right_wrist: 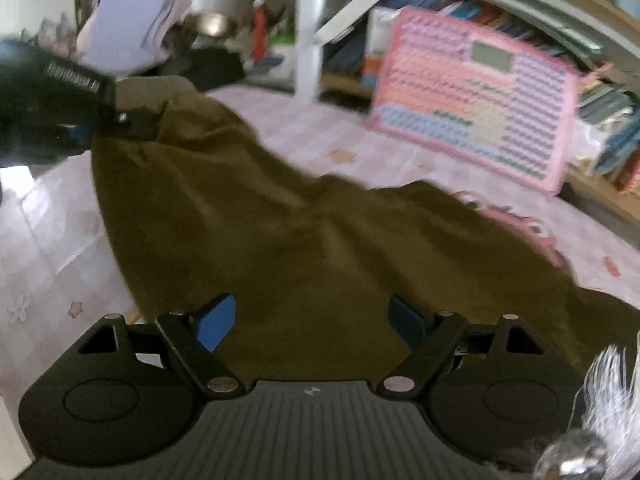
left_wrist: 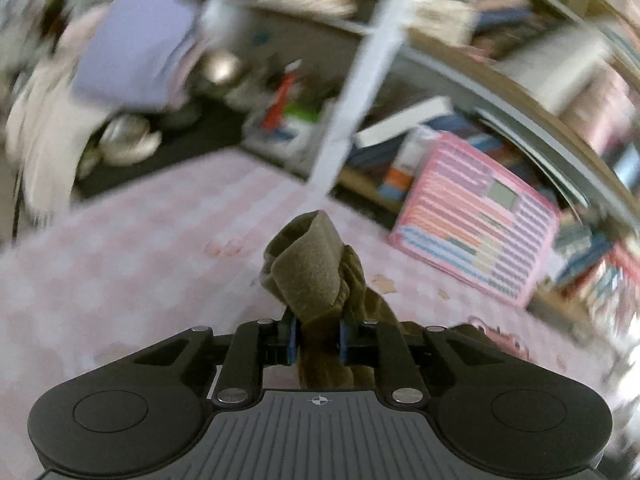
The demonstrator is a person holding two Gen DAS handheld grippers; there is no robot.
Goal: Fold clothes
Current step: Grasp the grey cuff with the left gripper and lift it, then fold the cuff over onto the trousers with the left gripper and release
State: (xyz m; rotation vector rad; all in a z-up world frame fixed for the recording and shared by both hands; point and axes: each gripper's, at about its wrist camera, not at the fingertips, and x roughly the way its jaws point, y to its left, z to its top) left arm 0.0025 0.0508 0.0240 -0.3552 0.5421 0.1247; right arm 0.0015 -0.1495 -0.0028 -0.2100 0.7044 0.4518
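An olive-green garment (right_wrist: 304,240) lies spread over a pink checked bedsheet (right_wrist: 48,232). In the left wrist view my left gripper (left_wrist: 316,340) is shut on a bunched corner of the olive garment (left_wrist: 316,264), which sticks up between the blue pads. The right wrist view shows that same left gripper (right_wrist: 108,120) at the upper left, lifting the cloth's corner off the sheet. My right gripper (right_wrist: 312,320) is open, its blue pads (right_wrist: 216,320) hovering just over the garment's near part with nothing between them.
A pink patterned board (right_wrist: 476,112) leans against low shelves of books (right_wrist: 608,120) at the right. A white post (right_wrist: 310,28) stands behind the bed. Lilac cloth (right_wrist: 124,28) and clutter sit at the back left. A pink fringed item (right_wrist: 524,228) lies beside the garment.
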